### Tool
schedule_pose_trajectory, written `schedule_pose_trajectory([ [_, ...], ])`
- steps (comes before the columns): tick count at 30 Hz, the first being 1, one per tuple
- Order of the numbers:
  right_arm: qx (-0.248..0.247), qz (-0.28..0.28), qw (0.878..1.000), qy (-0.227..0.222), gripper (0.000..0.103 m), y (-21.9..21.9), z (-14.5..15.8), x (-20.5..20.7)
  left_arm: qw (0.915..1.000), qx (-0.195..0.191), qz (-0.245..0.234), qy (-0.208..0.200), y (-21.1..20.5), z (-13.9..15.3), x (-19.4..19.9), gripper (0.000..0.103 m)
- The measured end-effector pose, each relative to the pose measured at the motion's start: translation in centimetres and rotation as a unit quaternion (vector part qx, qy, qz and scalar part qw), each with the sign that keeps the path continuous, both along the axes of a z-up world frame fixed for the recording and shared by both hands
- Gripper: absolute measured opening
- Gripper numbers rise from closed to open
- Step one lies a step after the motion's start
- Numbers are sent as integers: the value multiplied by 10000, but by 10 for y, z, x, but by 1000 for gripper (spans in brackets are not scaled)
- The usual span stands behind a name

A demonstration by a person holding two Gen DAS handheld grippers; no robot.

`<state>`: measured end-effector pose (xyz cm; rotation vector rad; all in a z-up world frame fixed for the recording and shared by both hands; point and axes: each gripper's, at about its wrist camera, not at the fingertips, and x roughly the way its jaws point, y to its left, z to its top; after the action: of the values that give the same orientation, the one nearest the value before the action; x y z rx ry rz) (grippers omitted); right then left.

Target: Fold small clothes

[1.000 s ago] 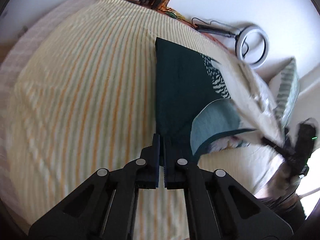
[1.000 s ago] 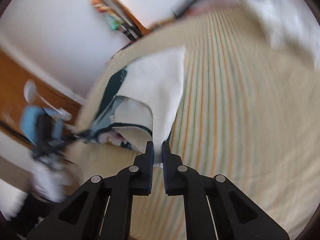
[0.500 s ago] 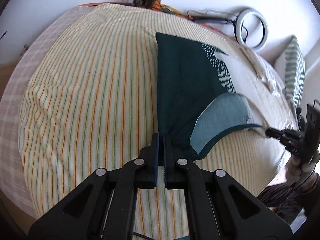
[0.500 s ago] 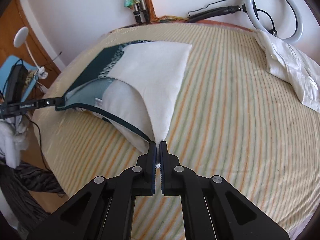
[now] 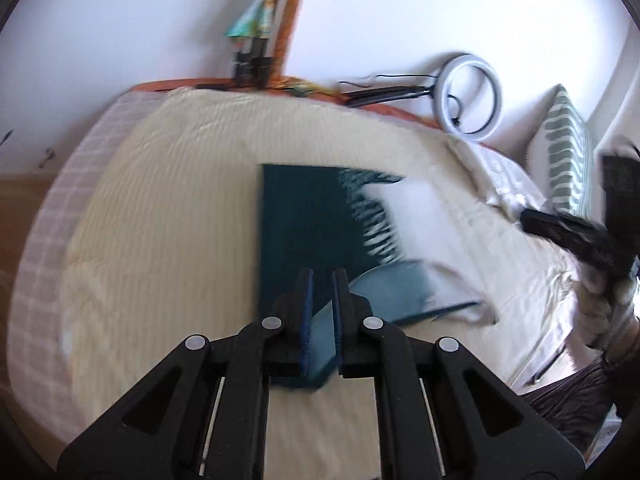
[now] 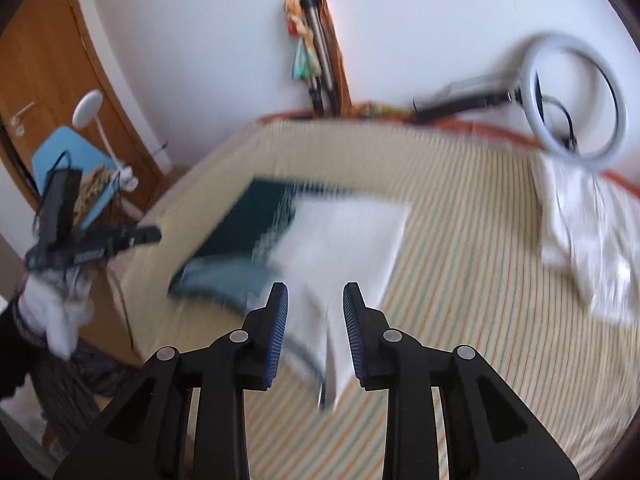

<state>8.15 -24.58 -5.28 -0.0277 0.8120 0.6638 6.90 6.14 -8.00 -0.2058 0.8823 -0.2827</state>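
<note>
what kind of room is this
Most likely a bedroom in a home. The work surface is a bed with a striped sheet, a striped pillow stands at its far end, and a wooden door is off to one side. A ring light leans against the wall.

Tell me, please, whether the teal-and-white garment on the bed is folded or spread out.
Folded: the garment lies as a compact rectangle on the striped bed, with its near edge doubled over, showing the paler inside.

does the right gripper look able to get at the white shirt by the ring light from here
Probably yes. The right gripper has just been opening off the folded garment, and only bare striped bedding lies between it and the white shirt.
</note>
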Motion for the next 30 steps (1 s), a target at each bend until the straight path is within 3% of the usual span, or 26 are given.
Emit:
schedule_pose_trajectory([
  [1, 30, 57, 10000, 33, 24, 10, 2, 17, 10000, -17, -22, -15, -9, -2, 6, 7],
  [3, 70, 118, 9996, 231, 8, 30, 1, 48, 9999, -91, -45, 58, -23, -10, 17, 7],
  [6, 43, 278, 9986, 449, 8, 63, -10, 87, 9989, -327, -92, 337, -38, -28, 29, 7],
  [12, -614, 288, 9967, 436, 8, 114, -62, 121, 9968, 40, -198, 772, -49, -63, 37, 7],
  [14, -634, 258, 9963, 528, 8, 114, -73, 125, 9958, 193, -159, 884, -46, -73, 35, 7],
  [20, -618, 294, 9956, 634, 7, 111, -93, 132, 9964, 125, -223, 804, -40, -75, 29, 7],
  [24, -772, 240, 9947, 642, 8, 111, -88, 131, 9961, 127, -267, 831, -42, -69, 24, 7],
  [27, -293, -37, 9971, 703, 9, 83, -65, 118, 9978, -73, -289, 586, -35, -49, 18, 7],
  [29, -14, -305, 9966, 759, 15, 58, -53, 105, 9991, -92, -243, 343, -26, -35, 16, 18],
  [30, 131, -416, 9958, 806, 29, 46, -49, 99, 9993, -179, -190, 274, -18, -29, 17, 38],
])
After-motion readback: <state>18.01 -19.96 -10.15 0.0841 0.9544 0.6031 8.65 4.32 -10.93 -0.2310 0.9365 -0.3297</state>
